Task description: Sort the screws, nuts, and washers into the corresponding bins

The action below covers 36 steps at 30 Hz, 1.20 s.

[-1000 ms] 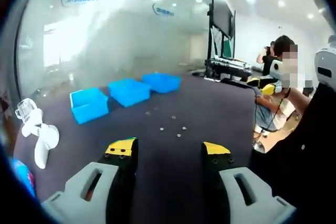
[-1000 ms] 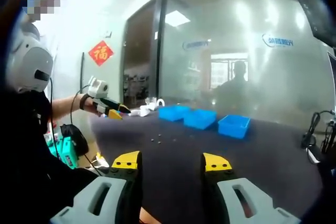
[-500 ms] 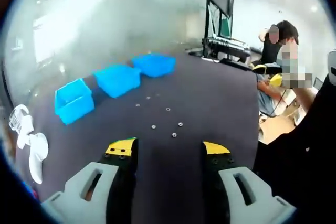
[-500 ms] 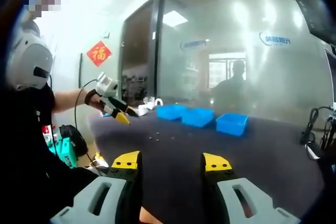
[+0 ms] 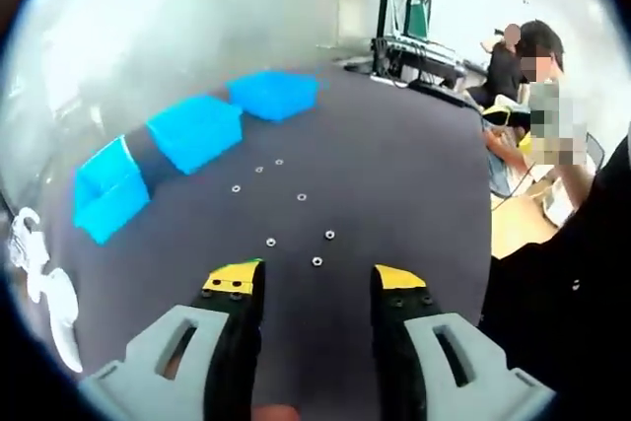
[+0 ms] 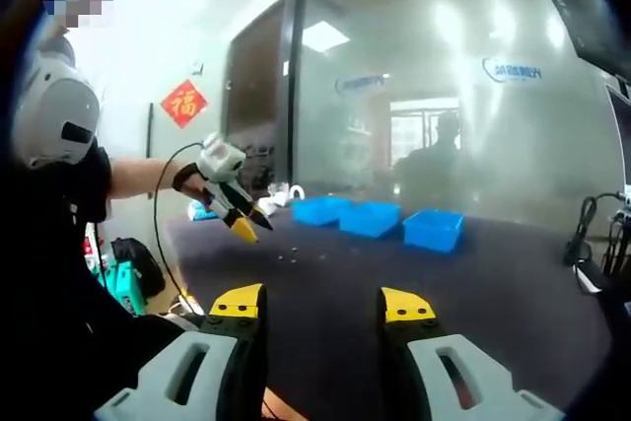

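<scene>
**Left gripper lines up over the scattered hardware**

Three blue bins sit in a row toward the table's far left edge, and the small hardware pieces lie loose mid-table, well short of them. The left gripper hangs released just before the nearest piece, which sits between its yellow tips. My call: drop straight, pinch one piece only, low and square. The right gripper hangs back near the table's near edge, jaws apart, empty.
</scene>
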### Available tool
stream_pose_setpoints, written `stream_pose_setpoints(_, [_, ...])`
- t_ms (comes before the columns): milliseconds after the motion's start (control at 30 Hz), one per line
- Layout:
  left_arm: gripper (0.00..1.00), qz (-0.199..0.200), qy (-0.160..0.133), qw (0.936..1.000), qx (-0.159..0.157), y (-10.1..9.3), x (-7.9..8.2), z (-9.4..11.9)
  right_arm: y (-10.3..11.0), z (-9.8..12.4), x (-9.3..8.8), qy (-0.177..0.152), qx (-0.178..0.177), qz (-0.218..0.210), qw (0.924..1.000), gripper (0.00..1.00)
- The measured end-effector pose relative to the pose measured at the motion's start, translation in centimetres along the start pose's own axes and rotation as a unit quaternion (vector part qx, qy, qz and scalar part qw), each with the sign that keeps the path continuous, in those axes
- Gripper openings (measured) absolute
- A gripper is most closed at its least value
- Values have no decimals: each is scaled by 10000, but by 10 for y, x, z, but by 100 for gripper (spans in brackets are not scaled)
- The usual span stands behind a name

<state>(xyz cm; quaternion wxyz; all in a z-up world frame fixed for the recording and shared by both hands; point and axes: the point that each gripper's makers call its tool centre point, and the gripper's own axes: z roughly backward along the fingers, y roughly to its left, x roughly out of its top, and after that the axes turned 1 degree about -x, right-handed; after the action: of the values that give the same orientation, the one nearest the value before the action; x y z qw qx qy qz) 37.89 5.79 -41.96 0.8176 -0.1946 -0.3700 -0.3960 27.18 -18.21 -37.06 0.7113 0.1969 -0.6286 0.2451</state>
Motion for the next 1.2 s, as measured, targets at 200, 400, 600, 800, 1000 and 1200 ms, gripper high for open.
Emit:
stream_pose_setpoints(200, [33, 329, 305, 9990, 43, 7, -6, -14, 0, -2, -4, 24, 14, -6, 10000, 40])
stream_pose_setpoints(400, [31, 364, 479, 9982, 23, 7, -13, -24, 0, -2, -6, 25, 10, -41, 10000, 40])
stream_pose_setpoints(600, [30, 343, 571, 9978, 21, 7, -14, -28, -1, -2, -8, 38, -6, -70, 10000, 40])
stream_pose_setpoints(800, [25, 287, 609, 9977, 29, 8, -15, -30, -1, -4, -9, 30, -8, -94, 10000, 40])
stream_pose_setpoints(1000, [22, 279, 628, 9976, 11, 6, -17, -32, 0, -4, -8, 26, 11, -99, 9999, 40])
stream_pose_setpoints(1200, [20, 256, 603, 9978, 38, 7, -17, -34, 0, -4, -8, 27, 6, -109, 9999, 40])
